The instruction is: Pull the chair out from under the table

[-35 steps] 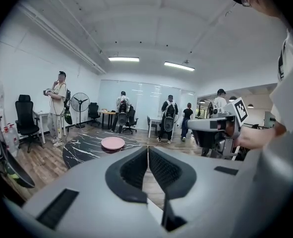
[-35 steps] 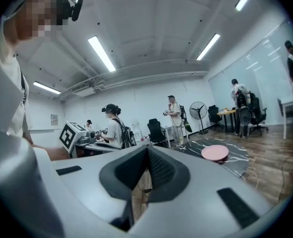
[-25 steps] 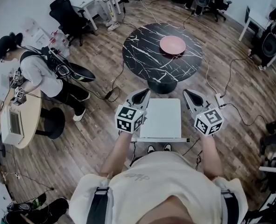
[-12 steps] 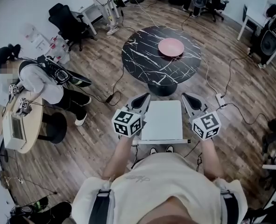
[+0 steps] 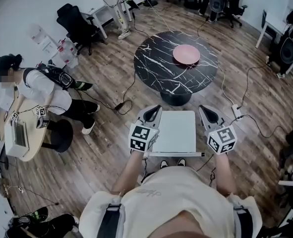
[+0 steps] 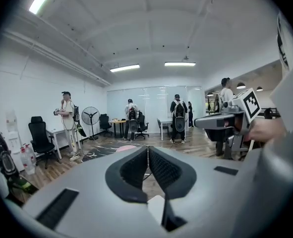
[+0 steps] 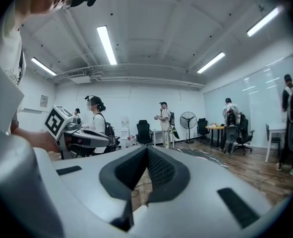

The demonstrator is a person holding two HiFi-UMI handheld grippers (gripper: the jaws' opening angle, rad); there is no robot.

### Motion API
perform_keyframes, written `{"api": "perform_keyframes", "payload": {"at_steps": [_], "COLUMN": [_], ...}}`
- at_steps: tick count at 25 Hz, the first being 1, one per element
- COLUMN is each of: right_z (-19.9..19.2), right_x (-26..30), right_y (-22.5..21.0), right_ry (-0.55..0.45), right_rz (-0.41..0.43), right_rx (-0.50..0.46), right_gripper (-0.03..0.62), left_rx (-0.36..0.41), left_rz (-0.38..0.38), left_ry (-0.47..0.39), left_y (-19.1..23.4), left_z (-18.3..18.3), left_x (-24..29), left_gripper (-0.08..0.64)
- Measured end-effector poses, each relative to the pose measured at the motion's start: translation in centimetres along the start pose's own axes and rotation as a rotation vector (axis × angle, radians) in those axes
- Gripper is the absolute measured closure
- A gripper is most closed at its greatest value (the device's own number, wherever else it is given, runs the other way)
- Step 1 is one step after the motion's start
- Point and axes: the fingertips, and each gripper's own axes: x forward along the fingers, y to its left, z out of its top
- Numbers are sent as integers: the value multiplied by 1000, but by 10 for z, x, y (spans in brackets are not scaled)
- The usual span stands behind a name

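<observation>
The white square chair stands on the wood floor just in front of me, its far edge close to the pedestal of the round black marble table. A pink plate lies on that table. My left gripper hangs beside the chair's left edge and my right gripper beside its right edge. Both point roughly level toward the table. The left gripper view shows the left gripper with its jaws together and nothing between them. The right gripper looks the same in its own view.
A person bends over a round wooden table at the left, next to a black stool. Cables and a power strip lie on the floor around the marble table. Black office chairs and desks line the walls.
The head view has drifted slightly. Both grippers keep their places beside the chair, and the chair has not visibly moved. The person at the left has shifted a little.
</observation>
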Motion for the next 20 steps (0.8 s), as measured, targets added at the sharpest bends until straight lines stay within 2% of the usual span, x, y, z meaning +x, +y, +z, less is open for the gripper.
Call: {"api": "perform_keyframes", "payload": {"at_steps": [4, 11, 20], "right_z": [-1, -13, -22], "right_x": [-1, -3, -8], "right_y": [3, 5, 6], "right_ry": [7, 17, 47], "right_rz": [7, 14, 8], "right_rx": [-7, 19, 28], "right_gripper": [585, 586, 584], "left_rx": [-1, -69, -71], "left_rz": [-4, -39, -64], "left_ry": [-5, 3, 8], "left_y": [-3, -6, -12], "left_z": [-2, -9, -13], "left_x": [1, 0, 6], "left_gripper": [535, 535, 535]}}
